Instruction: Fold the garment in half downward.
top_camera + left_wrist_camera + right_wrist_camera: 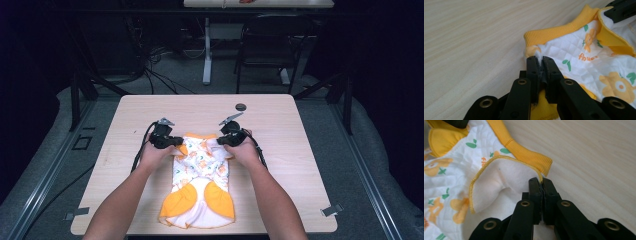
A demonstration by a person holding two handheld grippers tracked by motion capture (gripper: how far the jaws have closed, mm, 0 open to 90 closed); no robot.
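- The left gripper (540, 60) had its two black jaws squeezed together on a bit of the little garment (200, 175). A pinch of white quilted cloth poked out between the tips.
- The right gripper (540, 181) was pinched shut the same way. It bit the edge of the garment where a yellow stitched seam ran, next to the yellow ribbed band (529, 155).
- In the high view, the left gripper (172, 141) and the right gripper (222, 141) sat at the two far corners of the garment, one on each side. A hand held each one, and a black cable trailed from each.
- The garment was white with orange flowers and green leaves. It had yellow trim, and two big yellow patches at the end near the person.
- It lay flat on a light wooden table (300, 150), about in the middle, with its collar end away from the person.
- A small dark round thing (241, 106) sat on the table past the right gripper, well apart from the cloth.
- Behind the table the room was dark. A black chair (265, 45) stood there, next to a white table leg (207, 50), with cables on the grey floor.
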